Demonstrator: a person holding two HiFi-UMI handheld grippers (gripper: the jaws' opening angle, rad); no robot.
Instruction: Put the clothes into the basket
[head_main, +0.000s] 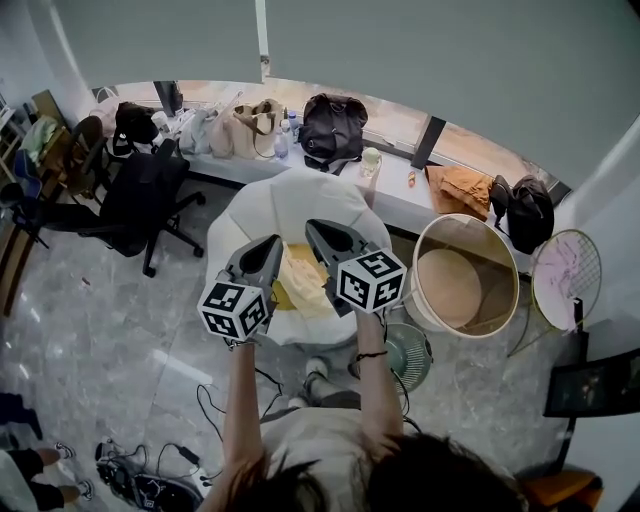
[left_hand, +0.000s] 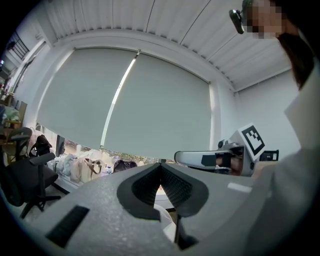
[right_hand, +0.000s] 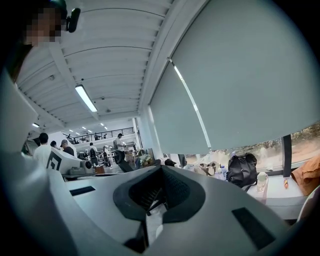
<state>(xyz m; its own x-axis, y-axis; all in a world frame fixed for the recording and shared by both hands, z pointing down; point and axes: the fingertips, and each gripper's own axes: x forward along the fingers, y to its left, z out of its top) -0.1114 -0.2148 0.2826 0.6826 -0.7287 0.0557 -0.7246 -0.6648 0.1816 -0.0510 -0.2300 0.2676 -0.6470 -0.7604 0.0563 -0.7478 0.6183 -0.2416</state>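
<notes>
A yellow cloth (head_main: 300, 280) lies crumpled on a white round table (head_main: 250, 215), under the gap between my two grippers. The left gripper (head_main: 272, 243) (left_hand: 160, 165) is held level above the table with its jaws closed tip to tip. Beside it, the right gripper (head_main: 312, 228) (right_hand: 161, 170) is also level and shut. No cloth shows pinched at either pair of tips. In the left gripper view the right gripper (left_hand: 200, 158) shows alongside. The round basket (head_main: 455, 285), pale with a beige inside, stands on the floor to the right of the table, with nothing visible in it.
A small fan (head_main: 405, 355) stands on the floor by the basket. A black office chair (head_main: 140, 205) is at the left. Bags (head_main: 333, 125) line the window ledge behind. A round mesh rack (head_main: 565, 275) is at the far right, and cables (head_main: 150, 480) lie on the floor.
</notes>
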